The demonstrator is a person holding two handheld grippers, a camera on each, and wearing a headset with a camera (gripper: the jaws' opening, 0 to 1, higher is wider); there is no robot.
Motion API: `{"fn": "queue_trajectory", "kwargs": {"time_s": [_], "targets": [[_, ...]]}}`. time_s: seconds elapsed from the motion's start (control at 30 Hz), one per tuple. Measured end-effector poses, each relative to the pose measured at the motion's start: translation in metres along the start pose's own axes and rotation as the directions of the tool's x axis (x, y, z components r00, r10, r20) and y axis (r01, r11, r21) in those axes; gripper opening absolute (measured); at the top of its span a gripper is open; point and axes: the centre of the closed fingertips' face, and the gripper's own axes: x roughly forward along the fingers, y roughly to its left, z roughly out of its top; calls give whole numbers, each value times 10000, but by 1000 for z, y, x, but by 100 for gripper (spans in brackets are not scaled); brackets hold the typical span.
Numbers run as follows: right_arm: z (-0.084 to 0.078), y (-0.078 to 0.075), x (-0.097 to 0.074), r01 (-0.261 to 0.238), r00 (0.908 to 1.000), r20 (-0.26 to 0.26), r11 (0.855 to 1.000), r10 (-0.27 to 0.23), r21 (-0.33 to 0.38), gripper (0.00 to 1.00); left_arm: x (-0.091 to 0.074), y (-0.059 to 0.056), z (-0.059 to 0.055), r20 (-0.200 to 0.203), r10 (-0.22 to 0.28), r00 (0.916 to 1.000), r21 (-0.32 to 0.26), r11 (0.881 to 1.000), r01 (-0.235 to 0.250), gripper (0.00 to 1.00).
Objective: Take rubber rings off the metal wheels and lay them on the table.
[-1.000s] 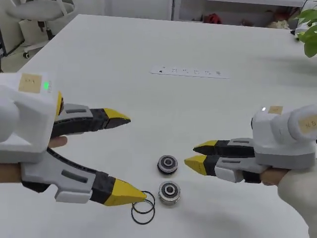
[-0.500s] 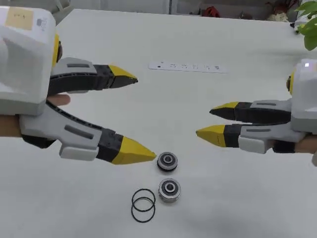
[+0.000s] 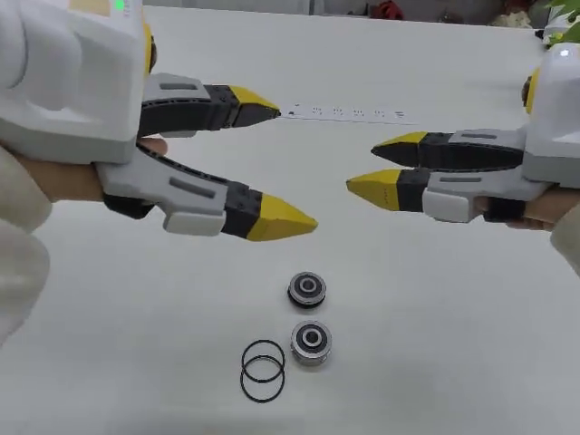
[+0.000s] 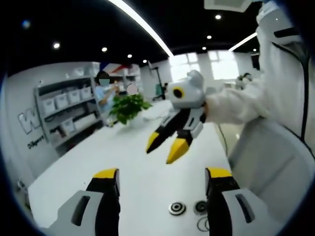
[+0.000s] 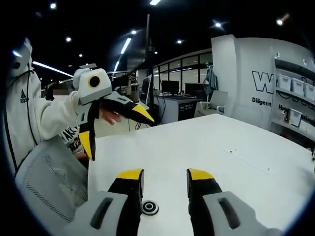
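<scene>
Two small metal wheels lie side by side on the white table: the farther wheel has a dark rim, the nearer wheel looks silver. Two thin black rubber rings lie overlapped on the table just left of the nearer wheel. My left gripper hangs open above and left of the wheels, holding nothing. My right gripper faces it from the right, open and bare. The left gripper view looks past its own tips to both wheels and the right gripper. The right gripper view has one wheel between its tips.
A white power strip lies flat farther back on the table. Green plant leaves show at the far right corner. A grey mesh chair stands at the table's near edge. Shelves with bins line the room's wall.
Both grippers have risen off the table, away from the wheels and rings; the left one's lower tip left the rings. Both stayed open. Wheels and rings have not moved.
</scene>
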Motion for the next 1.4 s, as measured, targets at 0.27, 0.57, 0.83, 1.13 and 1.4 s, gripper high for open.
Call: {"fn": "queue_trajectory", "kwargs": {"time_s": [0.27, 0.57, 0.83, 1.13, 1.4], "targets": [[-32, -2, 11, -103, 9997, 237, 9954, 81, 957, 31, 16, -1, -39, -34, 42, 10000, -808, 9967, -44, 63], [-85, -2, 22, -177, 9951, -938, 9915, 299, 1287, 30, 39, -7, -82, -704, -97, 9975, -1010, 9949, 25, 53], [-125, 13, 29, -477, 9775, -1976, 9898, 740, 1346, 30, 51, -17, -111, -1430, -216, 9895, -555, 9984, 137, 45], [-140, 23, 34, -724, 9673, -2333, 9900, 993, 1210, 29, 57, -18, -127, -1602, 40, 9871, -714, 9973, -156, 34], [-145, 32, 41, -943, 9607, -2536, 9920, 1127, 837, 27, 66, -24, -139, -1778, 15, 9841, -1156, 9930, -224, 27]]}}
